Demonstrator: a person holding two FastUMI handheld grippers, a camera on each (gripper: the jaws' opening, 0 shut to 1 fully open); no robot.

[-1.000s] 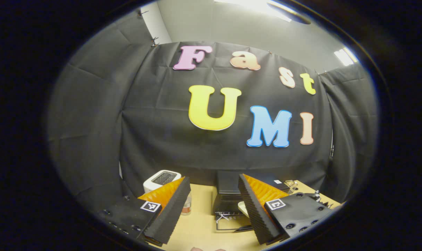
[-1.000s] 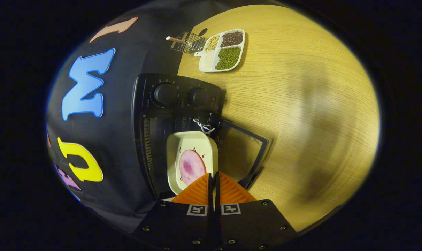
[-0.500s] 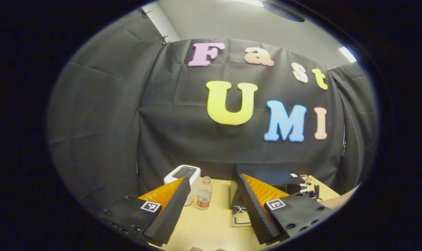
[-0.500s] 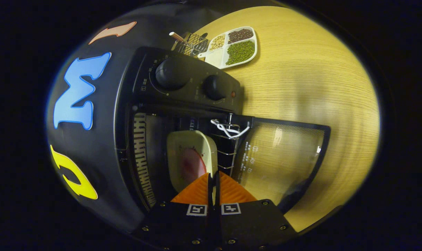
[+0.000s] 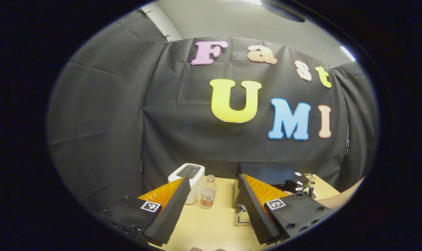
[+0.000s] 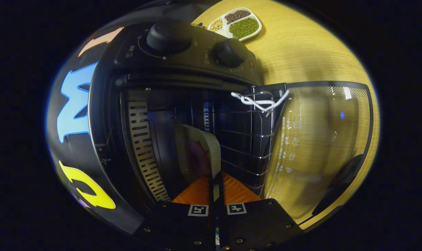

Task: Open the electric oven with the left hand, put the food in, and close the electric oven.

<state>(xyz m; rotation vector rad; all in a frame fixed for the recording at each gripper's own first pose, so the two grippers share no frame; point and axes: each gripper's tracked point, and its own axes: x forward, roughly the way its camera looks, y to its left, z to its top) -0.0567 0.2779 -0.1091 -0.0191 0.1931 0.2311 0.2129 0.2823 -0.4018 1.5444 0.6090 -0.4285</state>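
The black electric oven (image 6: 183,52) is close in the right gripper view, its glass door (image 6: 319,139) swung fully open. My right gripper (image 6: 214,174) is shut on the rim of a cream dish (image 6: 200,143). The dish carries a pink slice of food (image 6: 199,158) and is partly inside the dark cavity, over the wire rack (image 6: 245,139). In the left gripper view my left gripper (image 5: 213,178) stands open and holds nothing. It hangs above the table, back from the oven (image 5: 266,172).
A white toaster (image 5: 188,176) and a small bottle (image 5: 207,195) stand left of the oven on the wooden table (image 5: 214,226). A divided tray of beans (image 6: 237,24) lies beyond the oven's knobs (image 6: 169,35). A person's forearm (image 5: 339,198) reaches in at the right.
My right gripper has pushed the dish forward from in front of the oven into its cavity, so the oven looms larger. The left gripper has drifted left and stayed open.
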